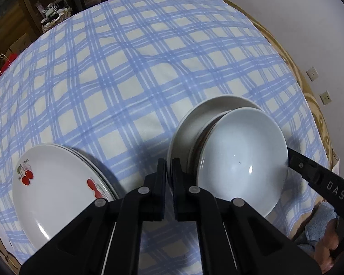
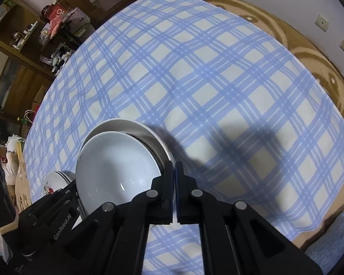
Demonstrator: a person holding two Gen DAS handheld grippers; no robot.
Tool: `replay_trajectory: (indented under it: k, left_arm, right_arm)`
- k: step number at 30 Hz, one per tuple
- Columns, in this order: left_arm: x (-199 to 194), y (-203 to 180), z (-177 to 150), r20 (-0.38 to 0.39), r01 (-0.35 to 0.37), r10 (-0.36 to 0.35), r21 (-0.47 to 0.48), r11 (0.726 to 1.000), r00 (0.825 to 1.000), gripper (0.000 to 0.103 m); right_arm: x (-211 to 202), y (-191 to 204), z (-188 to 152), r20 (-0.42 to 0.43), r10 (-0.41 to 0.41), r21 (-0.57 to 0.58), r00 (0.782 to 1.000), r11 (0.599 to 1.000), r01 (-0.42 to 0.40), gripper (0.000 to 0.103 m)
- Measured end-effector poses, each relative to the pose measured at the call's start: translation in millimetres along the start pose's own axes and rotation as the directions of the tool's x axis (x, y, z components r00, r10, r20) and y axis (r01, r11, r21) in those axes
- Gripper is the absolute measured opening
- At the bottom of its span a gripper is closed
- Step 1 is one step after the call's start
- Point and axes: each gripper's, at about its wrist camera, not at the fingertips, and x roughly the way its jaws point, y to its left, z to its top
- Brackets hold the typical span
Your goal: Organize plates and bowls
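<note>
White bowls [image 1: 240, 155] sit stacked on the checked cloth [image 1: 126, 80]. Left gripper [image 1: 171, 169] and right gripper [image 2: 174, 171] each pinch the stack's rim.

"DAS" is read on the right gripper [image 1: 286, 158], right of the left jaws; "GenRobot.AI" is read on the left gripper [image 2: 76, 189], left of the right jaws.

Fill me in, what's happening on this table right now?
A person with two handheld grippers is sorting dishes on a checked tablecloth. Both grippers are shut on opposite rims of the bowl stack: the left gripper on the near-left edge, the right gripper on the far side. The top bowl sits tilted on the bowl below it. The cherry plates are stacked alongside.
</note>
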Motion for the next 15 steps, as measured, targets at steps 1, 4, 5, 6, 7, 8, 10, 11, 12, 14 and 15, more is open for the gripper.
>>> replay_trajectory:
  k: [1, 4, 5, 6, 7, 8, 10, 11, 12, 14, 15]
  left_arm:
    - [1, 1, 0, -0.004, 0.003, -0.003, -0.004, 1.0, 1.0, 0.004]
    - [1, 3, 0, -0.007, 0.021, -0.021, -0.008, 1.0, 1.0, 0.004]
    - [1, 3, 0, -0.007, 0.025, -0.025, -0.011, 1.0, 1.0, 0.004]
    - [1, 4, 0, -0.007, 0.029, -0.03, -0.015, 0.999, 1.0, 0.004]
    - [1, 4, 0, -0.009, 0.032, -0.032, -0.018, 0.999, 0.999, 0.004]
    - [1, 5, 0, -0.011, 0.037, -0.037, -0.026, 0.999, 0.999, 0.004]
    - [-1, 8, 2, -0.013, 0.05, -0.051, -0.039, 0.998, 0.999, 0.004]
    - [-2, 9, 2, -0.016, 0.059, -0.06, -0.046, 0.997, 0.998, 0.005]
    - [-2, 11, 3, -0.021, 0.07, -0.072, -0.06, 0.996, 0.997, 0.005]
    - [-5, 14, 5, -0.03, 0.093, -0.095, -0.078, 0.993, 0.995, 0.006]
    - [-6, 14, 5, -0.031, 0.094, -0.097, -0.076, 0.993, 0.995, 0.006]
  right_arm:
    - [1, 0, 0, -0.002, -0.001, 0.002, 1.0, 1.0, 0.001, 0.005]
    - [1, 0, 0, -0.007, -0.004, -0.008, 1.0, 1.0, 0.003, 0.005]
    - [1, -1, 1, -0.009, -0.001, -0.006, 1.0, 1.0, 0.001, 0.005]
    - [1, -2, 1, -0.011, 0.004, 0.001, 1.0, 1.0, -0.004, 0.005]
    - [1, -3, 1, -0.014, 0.009, 0.004, 1.0, 1.0, -0.009, 0.005]
    - [1, -4, 2, -0.016, 0.014, 0.004, 1.0, 1.0, -0.014, 0.005]
    - [0, -3, 1, -0.013, 0.012, -0.005, 1.0, 1.0, -0.012, 0.004]
    - [-1, -2, 1, -0.01, 0.004, -0.017, 1.0, 1.0, -0.004, 0.004]
    - [-2, -1, 1, -0.006, -0.001, -0.02, 1.0, 1.0, 0.001, 0.004]
    - [-3, 1, 1, 0.004, -0.013, -0.026, 1.0, 1.0, 0.013, 0.003]
    - [-3, 1, 1, 0.01, -0.016, -0.022, 1.0, 1.0, 0.016, 0.003]
